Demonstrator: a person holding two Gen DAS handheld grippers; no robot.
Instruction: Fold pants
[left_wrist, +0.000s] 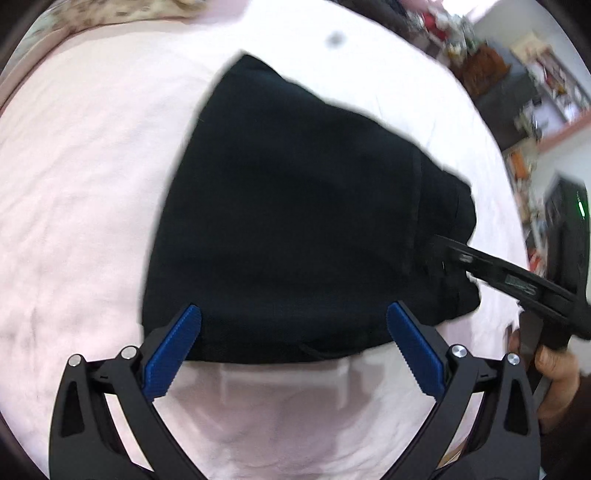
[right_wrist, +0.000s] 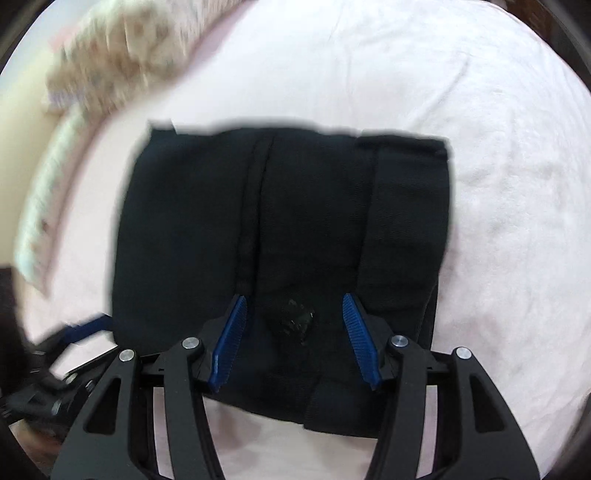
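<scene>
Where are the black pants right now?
The black pants lie folded on the pink bedsheet, centred in both wrist views, just ahead of the open left gripper, with the right gripper over their near edge.

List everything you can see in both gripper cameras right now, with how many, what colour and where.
Pants: one pair, black, folded into a compact stack, lying on the bed.
Bed sheet: one, pale pink, spread under the pants.
Patterned bedding: one, cream with a faint print, along the bed's far left edge; blurred.
Cluttered shelves: blurred, mixed colours, in the room beyond the bed, upper right in the left view.
Left gripper: one, black with blue pads, jaws open at the pants' near edge.
Right gripper: one, black with blue pads, jaws open over the pants.
Hand: one, holding the right gripper.
</scene>
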